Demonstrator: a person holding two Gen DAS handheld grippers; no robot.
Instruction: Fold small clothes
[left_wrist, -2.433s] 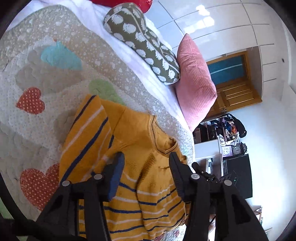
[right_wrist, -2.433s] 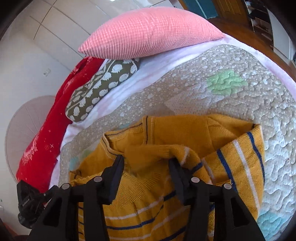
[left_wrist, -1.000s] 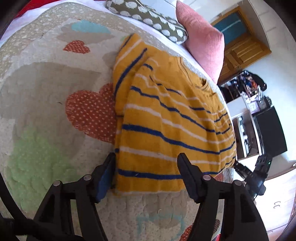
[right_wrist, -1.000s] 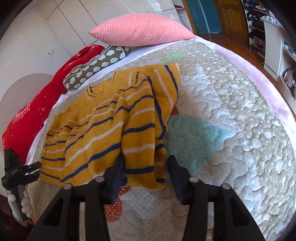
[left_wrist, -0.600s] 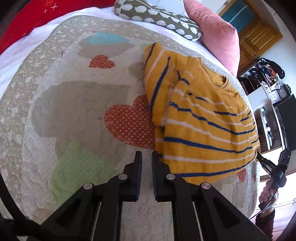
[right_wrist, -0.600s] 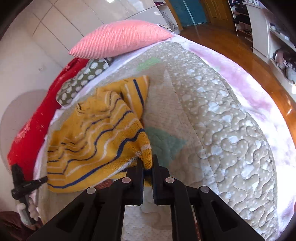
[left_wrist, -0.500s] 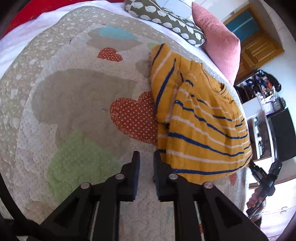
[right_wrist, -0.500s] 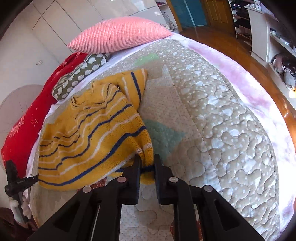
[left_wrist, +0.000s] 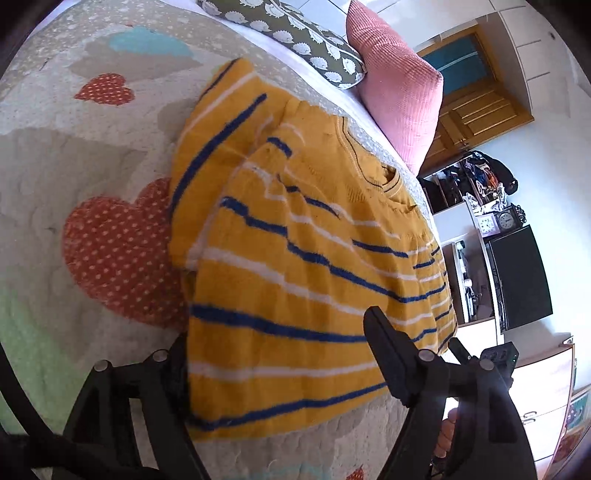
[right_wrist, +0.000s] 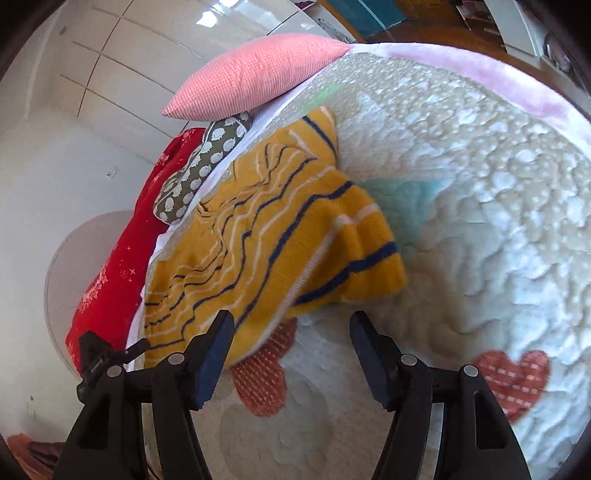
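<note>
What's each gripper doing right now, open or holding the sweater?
Left gripper: open, straddling the sweater hem.
Right gripper: open, holding nothing, beside the sweater's corner.

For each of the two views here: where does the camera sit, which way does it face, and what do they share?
Left wrist: on the left gripper, facing the sweater hem toward the pink pillow; both fingers show, apart.
Right wrist: on the right gripper, facing the sweater's side; fingers apart.
Shared: sweater, quilt, pink pillow.
</note>
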